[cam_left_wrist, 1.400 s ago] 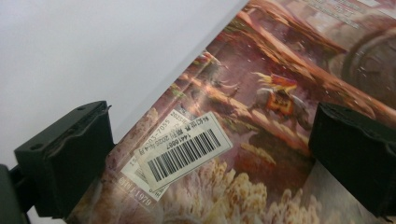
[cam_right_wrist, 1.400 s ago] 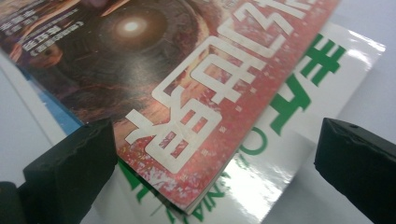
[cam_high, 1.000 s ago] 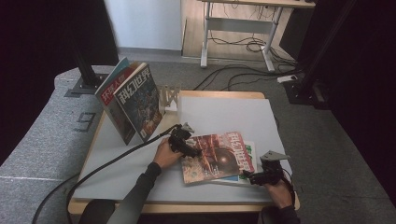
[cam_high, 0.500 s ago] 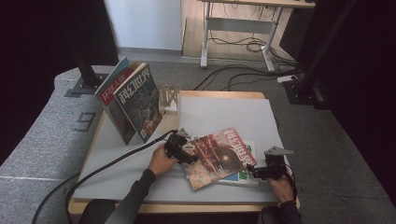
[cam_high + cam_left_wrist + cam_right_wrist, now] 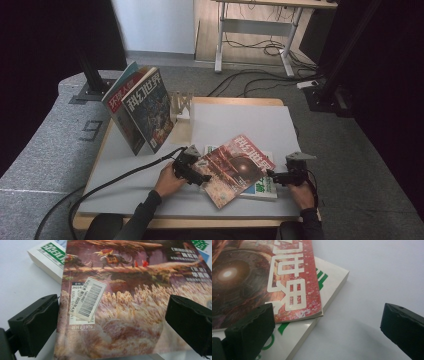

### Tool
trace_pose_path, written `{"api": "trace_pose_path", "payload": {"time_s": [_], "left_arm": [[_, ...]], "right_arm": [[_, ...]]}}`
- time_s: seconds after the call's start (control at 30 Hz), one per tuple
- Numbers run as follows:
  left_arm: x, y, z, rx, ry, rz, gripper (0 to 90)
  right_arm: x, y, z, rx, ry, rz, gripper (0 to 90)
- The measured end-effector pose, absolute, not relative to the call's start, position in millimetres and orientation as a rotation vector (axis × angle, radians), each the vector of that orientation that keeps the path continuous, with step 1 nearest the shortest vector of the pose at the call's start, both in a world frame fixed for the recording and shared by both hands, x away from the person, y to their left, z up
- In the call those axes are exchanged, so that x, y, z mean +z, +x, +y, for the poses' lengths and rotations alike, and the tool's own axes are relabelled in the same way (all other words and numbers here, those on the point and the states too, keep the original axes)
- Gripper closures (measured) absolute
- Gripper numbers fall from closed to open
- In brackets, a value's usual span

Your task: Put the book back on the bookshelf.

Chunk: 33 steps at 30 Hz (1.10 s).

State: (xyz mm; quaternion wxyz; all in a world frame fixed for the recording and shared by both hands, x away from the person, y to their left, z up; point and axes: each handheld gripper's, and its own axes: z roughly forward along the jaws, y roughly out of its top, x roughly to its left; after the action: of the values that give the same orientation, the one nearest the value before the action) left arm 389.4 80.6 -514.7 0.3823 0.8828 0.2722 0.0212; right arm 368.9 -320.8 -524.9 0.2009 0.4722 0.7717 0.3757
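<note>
Overhead camera; two close gripper views.

Both grippers are black with blocky matte fingers (image 5: 35,328); each carries a grey three-cornered plate; dark sleeves; a black cable trails left.

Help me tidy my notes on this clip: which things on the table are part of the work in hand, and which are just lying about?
In the work:
- red magazine, skewed on top of the stack
- white-and-green book beneath it
- left claw, open at the magazine's corner
- right claw, open beside the book

Lying about:
- two magazines propped upright
- clear stand behind them
</note>
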Motion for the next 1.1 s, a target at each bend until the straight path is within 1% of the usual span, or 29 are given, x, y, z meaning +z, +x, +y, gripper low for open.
{"api": "trace_pose_path", "payload": {"time_s": [0.27,0.43,0.53,0.67,0.9,0.93,0.97,1.0,1.03,1.1], "left_arm": [[-521.0,377.7,75.4,-0.026,2.248,0.657,0.3],[-520.8,372.8,74.4,-0.046,2.251,0.643,0.5],[-518.7,371.1,75.5,-0.024,2.262,0.629,1.2],[-511.7,367.6,81.1,0.053,2.296,0.628,0.5],[-503.9,361.8,106.7,0.072,2.271,0.663,0.0],[-503.5,360.6,110.2,0.080,2.263,0.668,1.5],[-503.4,358.6,113.1,0.101,2.250,0.669,6.2],[-503.3,356.6,115.4,0.124,2.241,0.671,15.8],[-503.3,355.8,116.9,0.133,2.240,0.668,21.4],[-503.2,354.9,119.1,0.136,2.236,0.662,29.9]], "right_arm": [[-524.7,381.4,-326.1,1.034,1.343,2.132,0.0],[-524.7,390.8,-328.5,1.027,1.355,2.122,0.0],[-524.7,392.7,-328.2,1.028,1.360,2.122,0.0],[-525.0,390.3,-328.0,1.012,1.348,2.131,0.7],[-523.9,385.1,-328.3,1.015,1.347,2.137,1.6],[-523.5,383.8,-328.3,1.017,1.348,2.138,1.6],[-523.1,382.6,-328.4,1.020,1.347,2.138,1.6],[-522.7,381.3,-328.4,1.023,1.346,2.138,1.7],[-522.2,380.1,-328.4,1.027,1.349,2.136,1.6],[-521.2,377.6,-328.9,1.034,1.348,2.136,1.6]]}}
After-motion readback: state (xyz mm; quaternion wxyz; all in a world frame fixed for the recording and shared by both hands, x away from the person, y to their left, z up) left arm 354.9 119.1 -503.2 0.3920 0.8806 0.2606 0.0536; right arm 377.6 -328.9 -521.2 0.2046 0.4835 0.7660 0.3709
